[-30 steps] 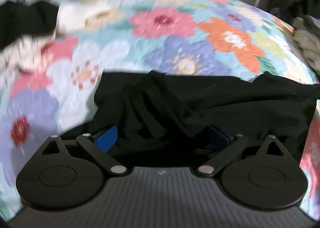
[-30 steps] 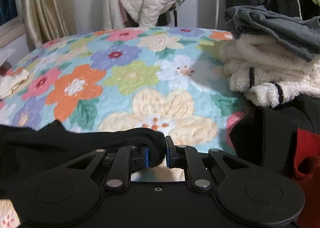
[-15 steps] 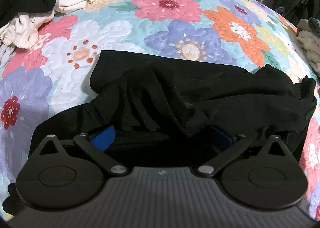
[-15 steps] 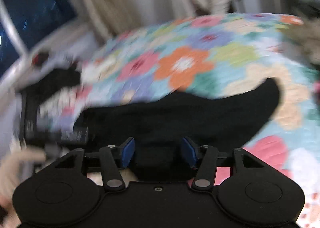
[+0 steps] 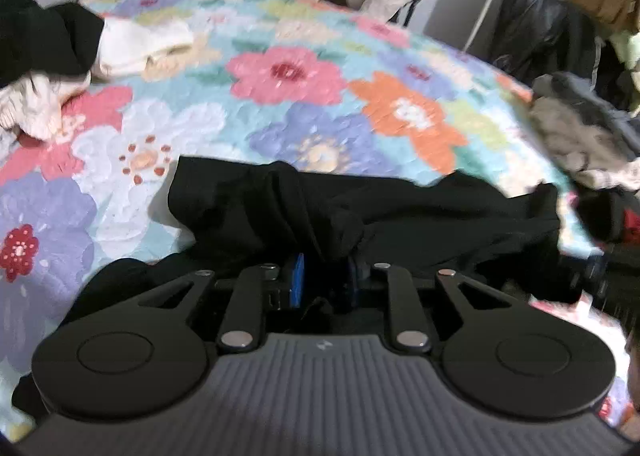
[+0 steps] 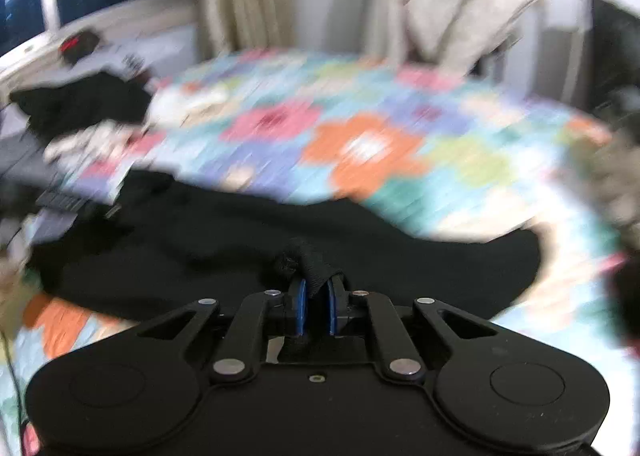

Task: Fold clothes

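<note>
Left wrist view: left gripper (image 5: 324, 276) pinches a bunched fold of the crumpled black cloth garment (image 5: 400, 216) lying on the floral quilted bedspread (image 5: 288, 76); right gripper (image 6: 316, 306) clamps its edge, likely to spread it flat for folding

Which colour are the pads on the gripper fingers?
Blue pads, clearest in the right wrist view.

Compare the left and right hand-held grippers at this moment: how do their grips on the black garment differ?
The left hand-held gripper pinches a thick bunched fold of the black garment, its blue pads set somewhat apart; the right hand-held gripper pinches a thin ribbed edge, pads nearly together. The left wrist view is fairly sharp; the right wrist view is motion-blurred. Both are shut on the same garment over the floral quilt.
</note>
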The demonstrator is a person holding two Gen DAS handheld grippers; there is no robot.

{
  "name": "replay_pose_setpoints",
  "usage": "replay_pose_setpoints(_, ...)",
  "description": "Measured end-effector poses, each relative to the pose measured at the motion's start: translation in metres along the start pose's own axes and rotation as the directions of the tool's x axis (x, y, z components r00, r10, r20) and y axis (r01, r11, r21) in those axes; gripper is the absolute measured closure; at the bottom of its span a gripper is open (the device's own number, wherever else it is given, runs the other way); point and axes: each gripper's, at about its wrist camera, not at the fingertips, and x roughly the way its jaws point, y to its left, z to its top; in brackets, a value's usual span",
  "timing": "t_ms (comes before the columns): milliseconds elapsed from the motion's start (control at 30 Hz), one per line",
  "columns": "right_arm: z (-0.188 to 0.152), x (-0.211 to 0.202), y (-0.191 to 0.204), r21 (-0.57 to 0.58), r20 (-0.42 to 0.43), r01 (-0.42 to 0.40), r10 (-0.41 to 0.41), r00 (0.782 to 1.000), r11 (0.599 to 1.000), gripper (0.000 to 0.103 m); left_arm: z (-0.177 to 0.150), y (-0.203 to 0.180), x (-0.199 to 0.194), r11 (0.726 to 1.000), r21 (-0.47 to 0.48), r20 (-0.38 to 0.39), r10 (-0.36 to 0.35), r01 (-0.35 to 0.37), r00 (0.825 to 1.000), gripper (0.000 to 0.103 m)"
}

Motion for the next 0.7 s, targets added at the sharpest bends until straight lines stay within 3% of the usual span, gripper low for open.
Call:
replay_pose_setpoints(167, 0.007, -0.069, -0.039, 0.101, 0.153, 0.105, -0.12, 0.981, 0.989, 0.091, -0.009, -0.022, -0.037, 0.992, 0.027, 0.033, -0.127, 0.126, 0.991, 0.082)
replay_pose_setpoints(333, 0.001, -0.107, -0.081, 0.196, 0.19, 0.208, -0.245, 0.951, 0.958, 0.091, -0.018, -0.046, -0.049, 0.956, 0.01, 0.015, -0.293, 0.293, 0.956, 0.082)
replay_pose_setpoints(433, -0.008, -0.118, -0.099, 0.234, 0.167, 0.278, -0.32, 0.932, 0.932, 0.091, -0.024, -0.06, -0.047, 0.959, 0.078, -0.01, -0.272, 0.271, 0.962, 0.082)
replay_pose_setpoints(567, -0.019, -0.116, -0.111, 0.215, 0.083, 0.394, -0.419, 0.904, 0.893, 0.093, -0.019, -0.05, -0.046, 0.979, 0.1, 0.01, -0.179, 0.177, 0.984, 0.052)
replay_pose_setpoints(600, -0.022, -0.115, -0.112, 0.194, 0.056, 0.441, -0.459, 0.887, 0.876, 0.094, -0.015, -0.042, -0.047, 0.982, 0.078, 0.023, -0.173, 0.171, 0.985, 0.05)
replay_pose_setpoints(700, -0.028, -0.105, -0.114, 0.021, -0.038, 0.64, -0.639, 0.768, 0.768, 0.094, -0.004, -0.017, -0.044, 0.992, 0.019, 0.039, -0.125, 0.124, 0.991, 0.04)
